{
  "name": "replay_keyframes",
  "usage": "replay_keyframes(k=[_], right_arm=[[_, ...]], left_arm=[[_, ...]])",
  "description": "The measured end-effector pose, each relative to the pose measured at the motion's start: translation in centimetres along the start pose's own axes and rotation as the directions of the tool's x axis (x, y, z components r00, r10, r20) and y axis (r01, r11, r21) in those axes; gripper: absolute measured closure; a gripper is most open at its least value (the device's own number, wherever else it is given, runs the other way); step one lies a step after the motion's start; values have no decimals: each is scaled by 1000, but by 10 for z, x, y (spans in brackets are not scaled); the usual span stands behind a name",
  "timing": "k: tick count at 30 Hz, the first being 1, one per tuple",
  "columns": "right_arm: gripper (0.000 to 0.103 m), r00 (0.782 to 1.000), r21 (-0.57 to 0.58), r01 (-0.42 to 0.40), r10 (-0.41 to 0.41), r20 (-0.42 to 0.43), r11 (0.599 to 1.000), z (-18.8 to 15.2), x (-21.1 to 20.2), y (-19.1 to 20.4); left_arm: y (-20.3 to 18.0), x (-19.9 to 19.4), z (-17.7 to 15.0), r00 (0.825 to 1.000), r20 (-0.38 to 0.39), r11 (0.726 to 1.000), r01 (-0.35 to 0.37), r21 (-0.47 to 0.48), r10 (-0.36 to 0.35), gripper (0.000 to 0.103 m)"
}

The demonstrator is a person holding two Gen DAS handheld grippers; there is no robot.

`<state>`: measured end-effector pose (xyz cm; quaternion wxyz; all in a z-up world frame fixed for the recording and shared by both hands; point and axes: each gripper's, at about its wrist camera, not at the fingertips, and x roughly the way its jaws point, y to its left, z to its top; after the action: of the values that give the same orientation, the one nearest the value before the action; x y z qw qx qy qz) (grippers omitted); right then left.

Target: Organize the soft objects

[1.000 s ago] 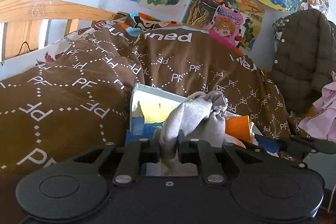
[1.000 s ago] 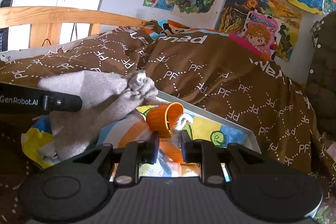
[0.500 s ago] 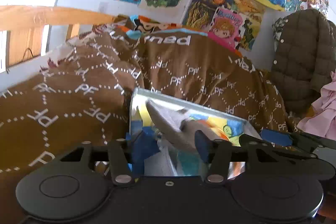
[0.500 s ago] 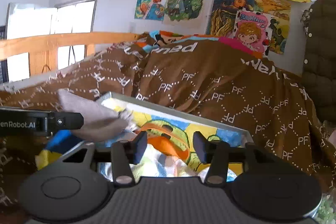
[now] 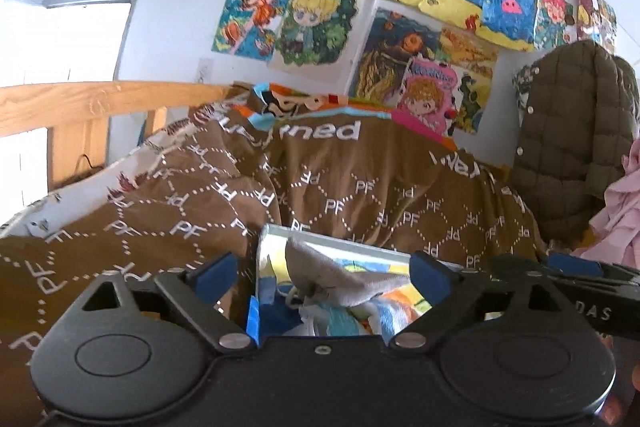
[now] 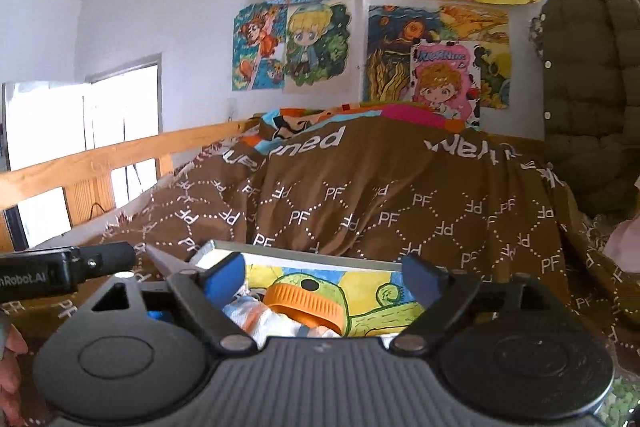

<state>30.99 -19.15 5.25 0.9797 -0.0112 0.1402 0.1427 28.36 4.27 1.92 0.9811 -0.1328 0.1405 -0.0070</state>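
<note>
**Grey cloth and orange piece lie in the box, both grippers wide**

The grey cloth [image 5: 332, 279] lies in the box [image 5: 344, 245], draped over colourful soft items, one corner pointing up toward the box's far rim. It sits between the spread fingers of the left gripper [image 5: 324, 273], but neither blue pad touches it. Those jaws have just been opening and now stand far apart, holding nothing.

From the right wrist view, an orange ribbed piece [image 6: 306, 305] rests in the same box on a picture of yellow, green and blue, with a white and orange fabric [image 6: 260, 315] just beside it. The right gripper [image 6: 322, 277] has also just been opening; its 2 pads stand well apart and clear of the orange piece.

The box sits on a brown blanket [image 5: 352, 183] printed with "PF". A wooden rail [image 5: 100, 103] runs along the left. Drawings [image 5: 320, 27] cover the wall, and an olive quilted jacket [image 5: 576, 131] hangs at the right.
</note>
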Motion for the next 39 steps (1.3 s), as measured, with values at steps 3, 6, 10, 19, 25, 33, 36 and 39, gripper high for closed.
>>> replay_keyframes(k=[3, 6, 10, 19, 25, 33, 36, 39], right_arm=[[4, 1000, 12, -1, 1, 11, 1000, 4, -10, -2], [1, 1000, 23, 2, -3, 31, 1000, 9, -18, -4], [0, 999, 28, 1, -2, 50, 1000, 14, -27, -6], [0, 998, 42, 3, -6, 70, 999, 17, -40, -6], [0, 998, 64, -7, 3, 70, 998, 13, -50, -6], [0, 997, 76, -4, -2, 78, 997, 9, -62, -3], [0, 997, 85, 4, -10, 74, 996, 6, -66, -5], [0, 997, 99, 14, -21, 72, 995, 4, -69, -6]], left_arm=[[-2, -9, 5, 1000, 18, 1000, -13, 1, 13, 5], [-3, -18, 10, 999, 33, 1000, -16, -3, 16, 1], [-3, -27, 15, 998, 50, 1000, -23, -8, 24, 1], [-7, -43, 19, 997, 67, 999, -34, -6, 34, 1], [-11, -51, 19, 997, 73, 999, -37, -1, 37, 1], [-14, -61, 14, 996, 71, 998, -57, 19, 55, 1], [-15, -64, 12, 996, 67, 998, -63, 16, 62, 1], [-15, -66, 12, 996, 67, 998, -67, 17, 66, 1]])
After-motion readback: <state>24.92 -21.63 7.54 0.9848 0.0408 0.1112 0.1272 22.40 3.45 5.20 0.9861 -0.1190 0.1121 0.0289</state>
